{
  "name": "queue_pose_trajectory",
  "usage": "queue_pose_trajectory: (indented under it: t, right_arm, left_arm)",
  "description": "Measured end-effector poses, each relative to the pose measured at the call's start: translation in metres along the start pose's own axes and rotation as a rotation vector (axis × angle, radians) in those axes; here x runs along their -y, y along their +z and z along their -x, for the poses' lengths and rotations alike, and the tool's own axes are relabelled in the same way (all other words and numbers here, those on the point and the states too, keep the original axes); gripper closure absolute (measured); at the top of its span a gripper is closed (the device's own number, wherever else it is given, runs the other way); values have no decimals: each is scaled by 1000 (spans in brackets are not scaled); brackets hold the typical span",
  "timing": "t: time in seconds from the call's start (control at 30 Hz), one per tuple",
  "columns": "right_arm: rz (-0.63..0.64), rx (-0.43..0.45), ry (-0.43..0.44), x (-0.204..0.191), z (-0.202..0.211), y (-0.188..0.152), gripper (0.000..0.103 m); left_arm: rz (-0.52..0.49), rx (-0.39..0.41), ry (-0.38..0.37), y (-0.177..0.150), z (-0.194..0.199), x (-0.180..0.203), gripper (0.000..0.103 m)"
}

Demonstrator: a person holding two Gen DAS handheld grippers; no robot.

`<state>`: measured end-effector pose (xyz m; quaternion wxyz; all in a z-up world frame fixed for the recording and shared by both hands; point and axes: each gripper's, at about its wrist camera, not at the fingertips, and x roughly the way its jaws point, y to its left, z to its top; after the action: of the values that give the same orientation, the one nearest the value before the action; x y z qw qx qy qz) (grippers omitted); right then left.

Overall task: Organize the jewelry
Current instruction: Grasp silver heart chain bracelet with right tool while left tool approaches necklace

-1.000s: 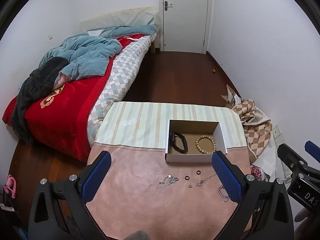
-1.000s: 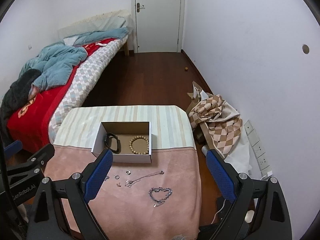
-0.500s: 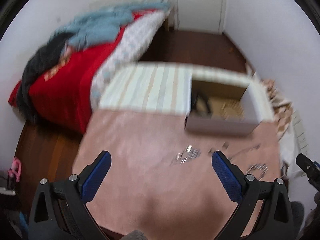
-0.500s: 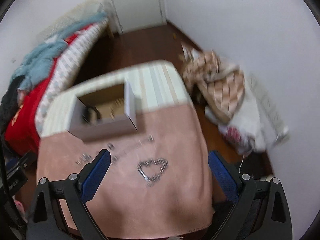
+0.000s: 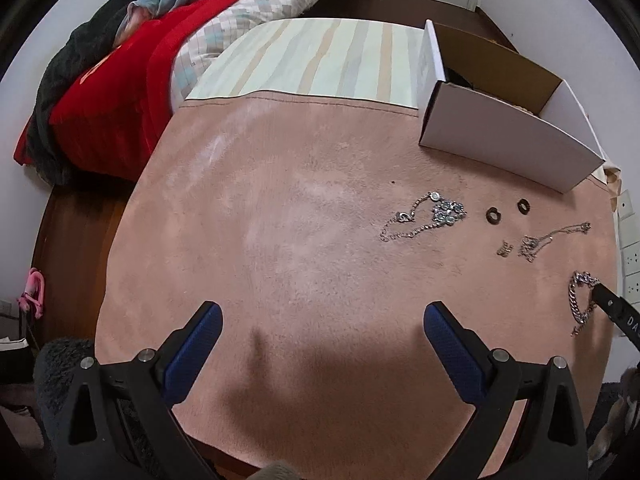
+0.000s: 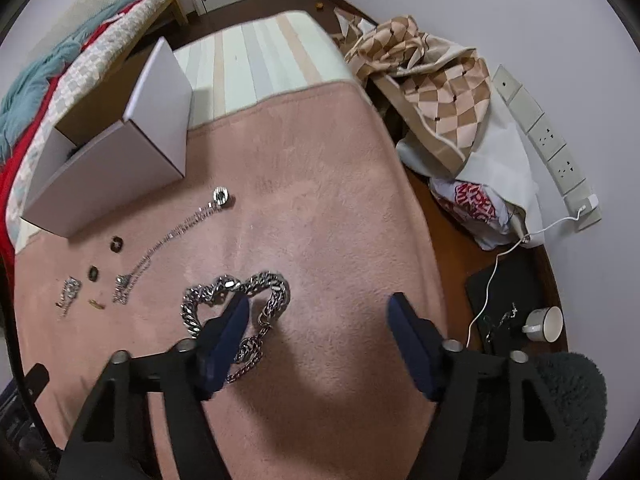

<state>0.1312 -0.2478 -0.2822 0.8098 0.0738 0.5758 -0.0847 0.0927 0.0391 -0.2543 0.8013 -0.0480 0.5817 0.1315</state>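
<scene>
Loose jewelry lies on a pink cloth (image 5: 304, 248). In the left wrist view a silver bracelet with a charm cluster (image 5: 430, 216), two dark rings (image 5: 493, 216), a thin chain (image 5: 554, 236) and a thick chain (image 5: 580, 300) lie right of centre. My left gripper (image 5: 322, 326) is open, low over bare cloth, well short of them. In the right wrist view my right gripper (image 6: 320, 312) is open; its left finger (image 6: 232, 328) overlaps the thick silver chain (image 6: 240, 292). A white cardboard box (image 6: 108, 156) stands behind; its contents are mostly hidden.
The table's far half has a striped cloth (image 5: 320, 60). A bed with red and blue bedding (image 5: 120, 60) lies to the left. A checkered cloth (image 6: 440, 76), a bag, wall sockets (image 6: 548, 140) and a cup (image 6: 544, 324) are at the right, off the table.
Both grippers have dropped down and forward toward the pink cloth. The right gripper now hovers at the thick chain; the box and jewelry look much closer. Both stay open.
</scene>
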Motion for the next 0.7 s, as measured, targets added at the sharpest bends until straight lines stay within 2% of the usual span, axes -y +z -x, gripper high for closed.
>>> queue_pose_trajectory:
  t: [0.03,0.07,0.1,0.13,0.17,0.23,0.37,0.4,0.47,0.63,0.67,0.7]
  right_arm:
    - [9,7,-10,-2,1,0,43]
    - [19,16,-24,-4,1,0,53]
    - [26,26,-22,-7,1,0,70]
    - [34,30,-24,-8,1,1,81]
    - [38,29,-14,-9,1,2,99]
    - [26,19,23,-8,2,4,99]
    - [5,57,58,0,12,7,99]
    - [-4,62,66,2,15,8,99]
    - [-11,68,78,3,17,10,99]
    - [-21,71,91,4,21,13,99]
    - [-20,70,91,4,21,13,99]
    - [-24,69,93,4,21,13,99]
  left_arm:
    - [0,-2,-1,3,-1,0,0]
    - [-1,-4,-4,5,-3,1,0]
    - [-2,-4,-5,7,-5,1,0]
    - [-7,-4,-6,10,-6,3,0]
    - [-18,-2,-11,14,-7,5,1]
    - [-45,11,-26,19,-7,12,1]
    - [-143,39,-68,35,-5,35,3]
    - [-159,38,-79,38,-6,40,9]
    - [-194,27,-92,44,-10,52,15]
    - [-239,-21,-112,52,-27,68,16]
    - [-250,-28,-109,52,-30,71,23]
    - [-258,-35,-109,52,-32,73,35]
